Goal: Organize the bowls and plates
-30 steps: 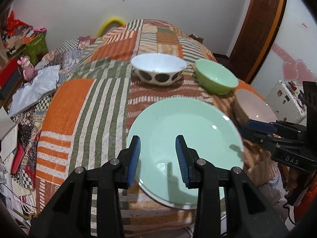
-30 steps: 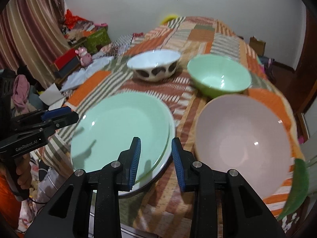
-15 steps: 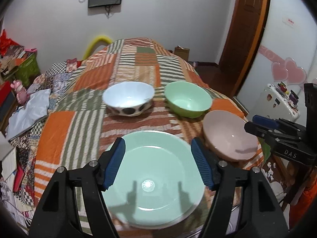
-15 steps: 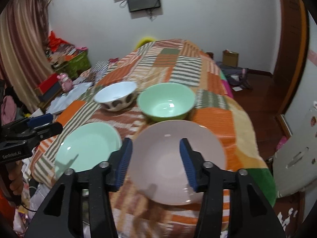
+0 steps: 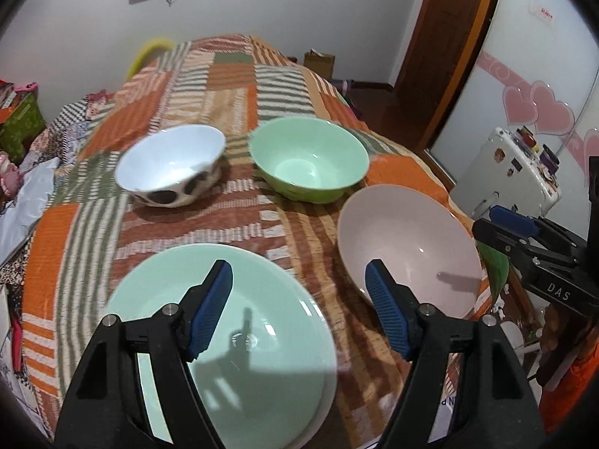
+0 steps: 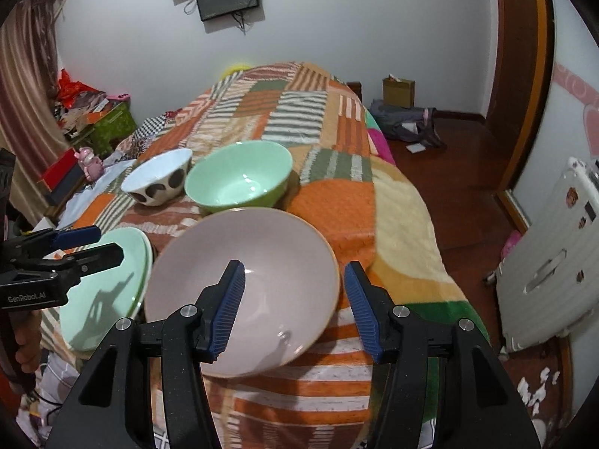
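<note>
Your left gripper [image 5: 299, 299] hangs over the near edge of the bed, jaws apart and opening wider, nothing between the pads. It sits above the mint green plate [image 5: 262, 336], not touching it. That plate looks stacked on a second, pale rim showing under it at the near right. Your right gripper [image 6: 294, 299] has its jaws apart too, empty, hovering over the pink bowl [image 6: 262, 254], which sits upright at the near right corner of the striped blanket [image 6: 299, 112], just beside the plate. Behind it the green bowl [image 6: 239, 176] stands upright, rim very close to the pink bowl; can't tell if they touch. Left of it, just beside, is the white spotted bowl [image 5: 168, 164], also upright. All 4 pcs rest on the blanket.
</note>
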### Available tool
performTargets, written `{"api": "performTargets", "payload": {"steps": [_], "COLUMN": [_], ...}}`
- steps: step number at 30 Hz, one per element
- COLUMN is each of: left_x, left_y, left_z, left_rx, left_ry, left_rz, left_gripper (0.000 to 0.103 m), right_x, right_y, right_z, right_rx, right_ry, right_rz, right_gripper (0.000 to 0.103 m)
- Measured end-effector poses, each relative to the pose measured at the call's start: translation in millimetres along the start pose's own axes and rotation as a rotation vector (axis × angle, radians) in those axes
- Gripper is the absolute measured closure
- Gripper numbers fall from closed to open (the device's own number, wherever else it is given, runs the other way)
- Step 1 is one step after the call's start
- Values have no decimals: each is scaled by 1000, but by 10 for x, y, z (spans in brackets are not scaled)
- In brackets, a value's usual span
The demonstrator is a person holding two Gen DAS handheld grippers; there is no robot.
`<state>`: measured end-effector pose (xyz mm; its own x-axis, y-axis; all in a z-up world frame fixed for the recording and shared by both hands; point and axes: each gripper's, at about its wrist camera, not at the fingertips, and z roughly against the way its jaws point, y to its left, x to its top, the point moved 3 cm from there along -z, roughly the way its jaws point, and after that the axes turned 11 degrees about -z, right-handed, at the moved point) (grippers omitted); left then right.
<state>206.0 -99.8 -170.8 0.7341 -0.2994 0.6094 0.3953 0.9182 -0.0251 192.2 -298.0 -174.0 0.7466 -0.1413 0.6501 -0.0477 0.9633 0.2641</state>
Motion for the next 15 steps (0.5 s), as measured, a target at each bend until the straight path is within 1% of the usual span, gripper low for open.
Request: {"api": "performTargets", "payload": {"steps": [7,9,11,15], "left_x": [37,32,30,34], "left_y": [-175,-225,-263,-301], "left_z": [-311,-385,-453,-547], "left_rx": [-31,-49,-63,-88], "left_ry": [54,69,81,94], "left_rz": [-36,-44,-49,-43], "left_gripper": [30,34,42,52], "right_x": [-68,-90,-100,-78], "right_y": [-178,-194,-205,-250], "right_z": [-144,-177,-182,-188], "right_rx": [18,22,10,7], "right_ry": [48,59,50,49], "right_rz": [-48,-52,-48,-57], "right_gripper": [51,52,54,65]}}
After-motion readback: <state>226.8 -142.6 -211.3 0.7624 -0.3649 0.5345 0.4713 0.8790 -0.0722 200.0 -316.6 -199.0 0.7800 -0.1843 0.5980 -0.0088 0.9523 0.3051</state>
